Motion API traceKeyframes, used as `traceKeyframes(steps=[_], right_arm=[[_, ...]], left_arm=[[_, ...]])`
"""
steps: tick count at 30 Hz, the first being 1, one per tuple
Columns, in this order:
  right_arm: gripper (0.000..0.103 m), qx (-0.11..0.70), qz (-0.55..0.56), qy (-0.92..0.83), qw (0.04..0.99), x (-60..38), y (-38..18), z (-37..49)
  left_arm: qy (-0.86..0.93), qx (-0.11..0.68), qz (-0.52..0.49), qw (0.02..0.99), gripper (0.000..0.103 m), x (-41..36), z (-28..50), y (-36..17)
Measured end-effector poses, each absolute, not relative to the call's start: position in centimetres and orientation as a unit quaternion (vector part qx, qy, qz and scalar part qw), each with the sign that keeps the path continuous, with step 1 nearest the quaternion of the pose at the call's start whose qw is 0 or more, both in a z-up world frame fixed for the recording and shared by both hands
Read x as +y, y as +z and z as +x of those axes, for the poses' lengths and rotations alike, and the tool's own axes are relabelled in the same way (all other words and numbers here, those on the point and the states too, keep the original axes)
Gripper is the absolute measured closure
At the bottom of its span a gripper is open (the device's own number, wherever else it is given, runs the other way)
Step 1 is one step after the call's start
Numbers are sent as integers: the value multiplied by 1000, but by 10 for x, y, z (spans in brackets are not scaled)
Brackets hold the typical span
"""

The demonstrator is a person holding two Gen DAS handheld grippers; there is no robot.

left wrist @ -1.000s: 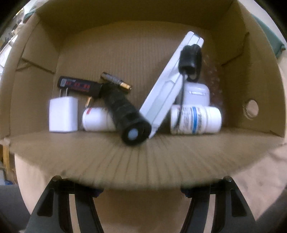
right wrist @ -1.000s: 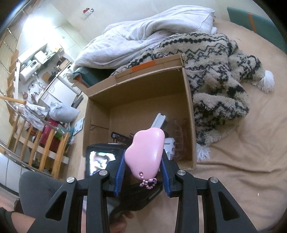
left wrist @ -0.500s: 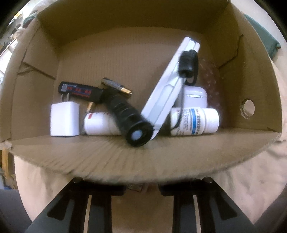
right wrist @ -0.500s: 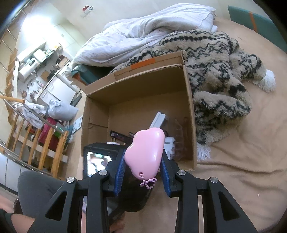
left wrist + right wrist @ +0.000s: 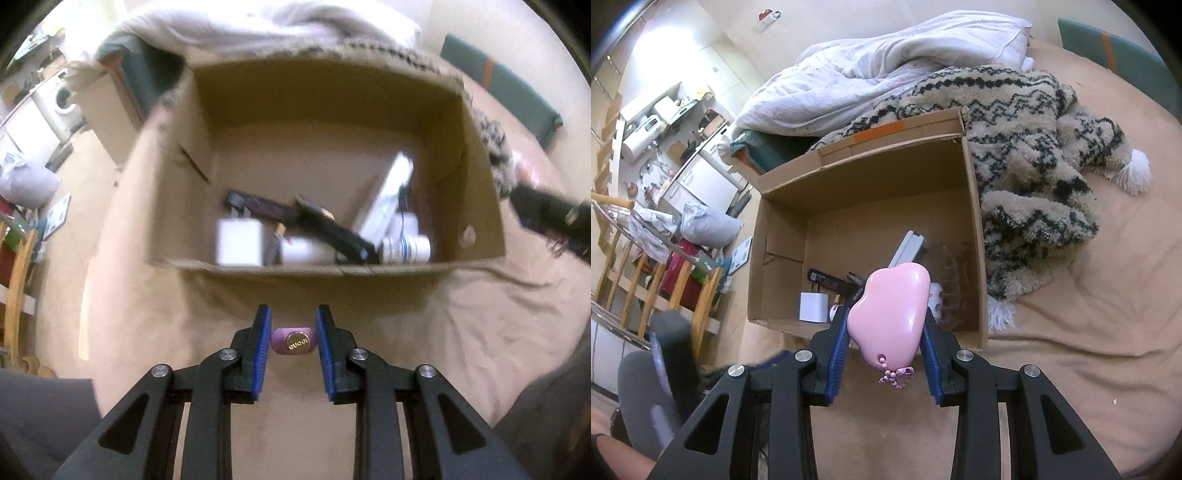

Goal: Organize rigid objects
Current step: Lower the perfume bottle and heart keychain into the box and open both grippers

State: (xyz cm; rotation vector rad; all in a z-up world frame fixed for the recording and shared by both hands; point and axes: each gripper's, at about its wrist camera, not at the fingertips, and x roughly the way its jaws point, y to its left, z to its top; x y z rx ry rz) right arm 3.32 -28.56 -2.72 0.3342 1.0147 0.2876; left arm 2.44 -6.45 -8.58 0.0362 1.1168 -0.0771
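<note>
— While the right gripper (image 5: 882, 334) clamps the pink case (image 5: 890, 317) between its blue pads, where's the cardboard box (image 5: 975, 236)?
— Just beyond its fingertips. The left gripper (image 5: 292, 341) pinches a small purple piece (image 5: 293, 341), box (image 5: 480, 206) ahead.

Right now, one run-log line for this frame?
left gripper: shut on small purple item | right gripper: shut on pink case | cardboard box: open, partly filled
</note>
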Motion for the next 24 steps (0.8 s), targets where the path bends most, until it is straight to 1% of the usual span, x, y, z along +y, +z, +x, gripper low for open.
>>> traceKeyframes(steps=[3,7,12,16,24], right_arm=[[65,478,150,135,855,-284,-25,34],[65,473,145,134,859,-284,-22,37],[65,468,139,133,862,-280,-21,51],[65,470,134,135,862,-274,-26,69],[65,505,127,127,844,-263,-55,97]], left_arm=[[-31,513,16,858,81,-68,43,-60],[-19,488,12,872,81,-52,59,-33],[-10,477,6,879,81,-44,96,-18],[-3,480,9,877,81,-44,117,-21],[-2,517,26,855,81,-57,150,-55]])
